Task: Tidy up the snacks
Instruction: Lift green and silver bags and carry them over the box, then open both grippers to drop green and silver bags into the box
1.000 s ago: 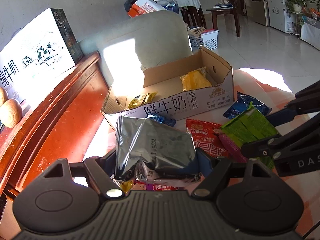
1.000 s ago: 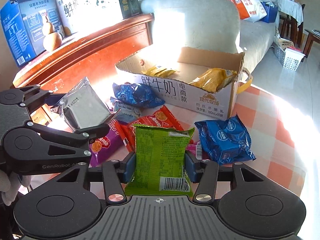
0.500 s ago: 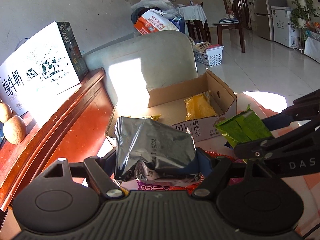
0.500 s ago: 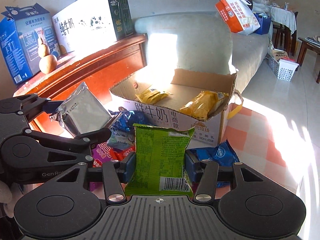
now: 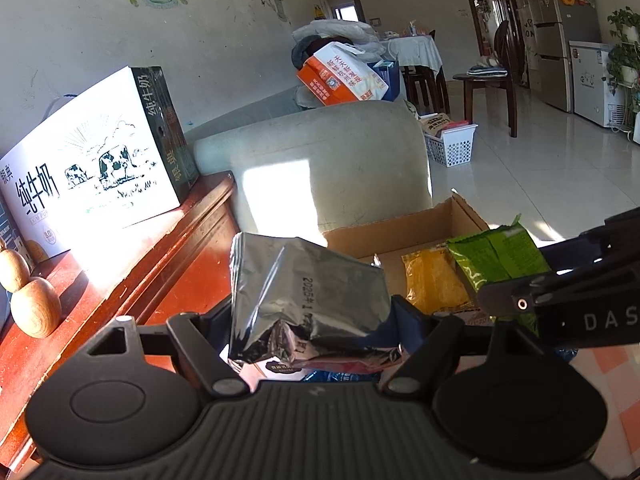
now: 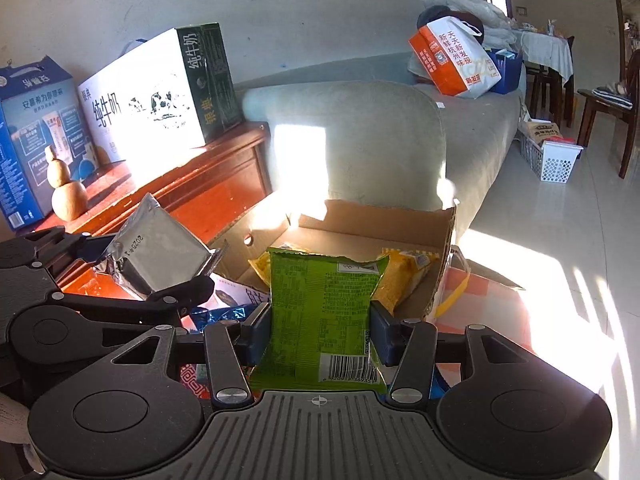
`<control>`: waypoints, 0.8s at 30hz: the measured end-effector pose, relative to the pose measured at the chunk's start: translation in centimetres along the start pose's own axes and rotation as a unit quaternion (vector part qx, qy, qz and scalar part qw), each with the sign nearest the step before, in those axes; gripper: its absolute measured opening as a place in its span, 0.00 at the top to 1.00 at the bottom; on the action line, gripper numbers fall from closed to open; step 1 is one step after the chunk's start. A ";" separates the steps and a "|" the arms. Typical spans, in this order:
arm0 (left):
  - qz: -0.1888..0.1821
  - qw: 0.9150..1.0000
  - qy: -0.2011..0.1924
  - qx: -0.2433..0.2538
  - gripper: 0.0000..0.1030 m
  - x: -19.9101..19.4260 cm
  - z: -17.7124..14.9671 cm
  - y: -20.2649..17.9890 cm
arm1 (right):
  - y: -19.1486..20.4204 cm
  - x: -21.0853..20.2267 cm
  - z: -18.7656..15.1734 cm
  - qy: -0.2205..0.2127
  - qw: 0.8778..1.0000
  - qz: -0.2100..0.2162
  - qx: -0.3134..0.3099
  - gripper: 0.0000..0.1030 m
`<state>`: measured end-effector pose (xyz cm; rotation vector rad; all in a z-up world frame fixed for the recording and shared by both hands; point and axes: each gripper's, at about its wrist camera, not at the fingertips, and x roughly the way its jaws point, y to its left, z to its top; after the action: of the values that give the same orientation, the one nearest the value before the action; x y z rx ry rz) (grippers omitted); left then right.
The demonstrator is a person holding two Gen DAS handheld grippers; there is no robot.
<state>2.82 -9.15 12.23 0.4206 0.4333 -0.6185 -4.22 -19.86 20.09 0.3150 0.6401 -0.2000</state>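
Left wrist view: the left hand-held gripper (image 5: 316, 322) clamps a silver foil packet (image 5: 306, 300) by its lower edges, so the bag stands up ahead of the fingers and stays clear of the snacks below. Just beyond and to its right lies the open cardboard box (image 5: 404, 232), a yellow packet (image 5: 432, 280) already inside.

Right wrist view: the right hand-held gripper (image 6: 318, 334) pinches a green packet (image 6: 322, 312) at both sides, barcode end nearest the camera. The cardboard box (image 6: 384, 220) sits directly ahead, its open top facing up; likely both packets are held high to drop in.
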 end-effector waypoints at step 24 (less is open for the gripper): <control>-0.011 0.998 0.026 -0.052 0.24 8.9 3.1 1.4 | -3.4 5.6 4.4 -0.017 0.998 -0.009 0.066 0.51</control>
<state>10.96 -13.75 10.66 0.3344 0.5176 -0.6056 1.62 -25.08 19.21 0.4329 0.5981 -0.2643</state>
